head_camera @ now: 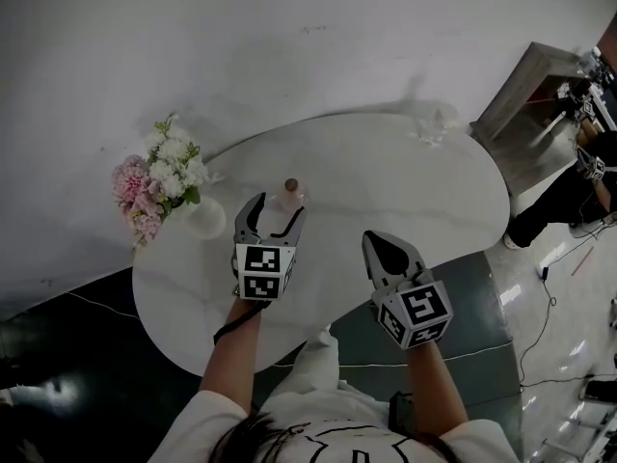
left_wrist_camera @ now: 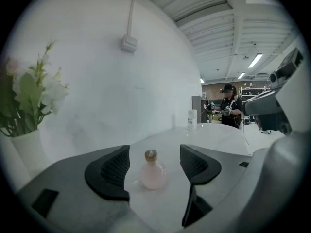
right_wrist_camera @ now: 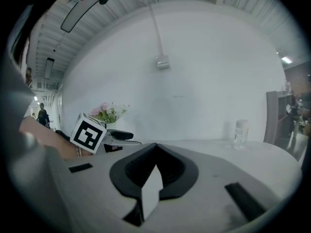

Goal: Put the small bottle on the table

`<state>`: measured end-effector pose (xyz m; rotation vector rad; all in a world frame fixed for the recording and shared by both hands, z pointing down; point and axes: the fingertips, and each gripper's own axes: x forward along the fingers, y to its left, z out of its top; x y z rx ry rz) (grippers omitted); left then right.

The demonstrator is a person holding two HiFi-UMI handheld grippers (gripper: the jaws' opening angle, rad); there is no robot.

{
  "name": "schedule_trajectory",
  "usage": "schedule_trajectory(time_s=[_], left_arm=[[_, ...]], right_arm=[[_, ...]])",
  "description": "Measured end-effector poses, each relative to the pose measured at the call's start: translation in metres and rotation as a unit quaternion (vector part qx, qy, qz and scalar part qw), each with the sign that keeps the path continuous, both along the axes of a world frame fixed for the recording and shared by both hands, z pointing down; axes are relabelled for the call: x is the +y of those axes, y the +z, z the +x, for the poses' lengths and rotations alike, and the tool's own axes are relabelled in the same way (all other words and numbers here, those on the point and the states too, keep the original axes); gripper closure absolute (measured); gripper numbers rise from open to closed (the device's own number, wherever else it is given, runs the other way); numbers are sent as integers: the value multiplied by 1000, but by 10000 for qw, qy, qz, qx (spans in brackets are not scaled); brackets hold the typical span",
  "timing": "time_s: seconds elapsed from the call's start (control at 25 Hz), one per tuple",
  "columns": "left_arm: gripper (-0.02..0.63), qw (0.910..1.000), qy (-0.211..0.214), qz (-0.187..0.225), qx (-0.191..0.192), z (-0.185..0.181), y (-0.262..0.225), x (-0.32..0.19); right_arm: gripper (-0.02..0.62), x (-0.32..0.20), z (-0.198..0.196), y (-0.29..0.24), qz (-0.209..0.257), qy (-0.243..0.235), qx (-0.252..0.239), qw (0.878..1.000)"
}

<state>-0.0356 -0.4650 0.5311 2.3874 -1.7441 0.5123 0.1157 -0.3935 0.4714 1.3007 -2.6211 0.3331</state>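
Pale pink, the bottle (left_wrist_camera: 152, 171) stands upright on the white table (head_camera: 415, 181), between the jaws of the left gripper (head_camera: 278, 207), which are spread wide and clear of it on both sides. The right gripper (head_camera: 383, 243), to the right, has its jaws together on nothing. Flowers (head_camera: 159, 177) stand at the table's left edge.

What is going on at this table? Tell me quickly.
A person holds a hand-held gripper in each hand over a white oval table. The left hand-held gripper is open, with its jaws on either side of a small pink bottle. The bottle stands upright on the table and the pads are clear of it, so the placing looks done. The right hand-held gripper is shut and empty, off to the side. A vase of flowers sits at the table's left edge.
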Motion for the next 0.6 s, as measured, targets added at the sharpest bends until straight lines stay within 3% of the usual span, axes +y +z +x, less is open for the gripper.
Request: schedule_trajectory(time_s=[0.6], left_arm=[[273,9990,4,451,-20,-17,-54,93]], right_arm=[[601,98,-12,-42,312,25,-49,9995]])
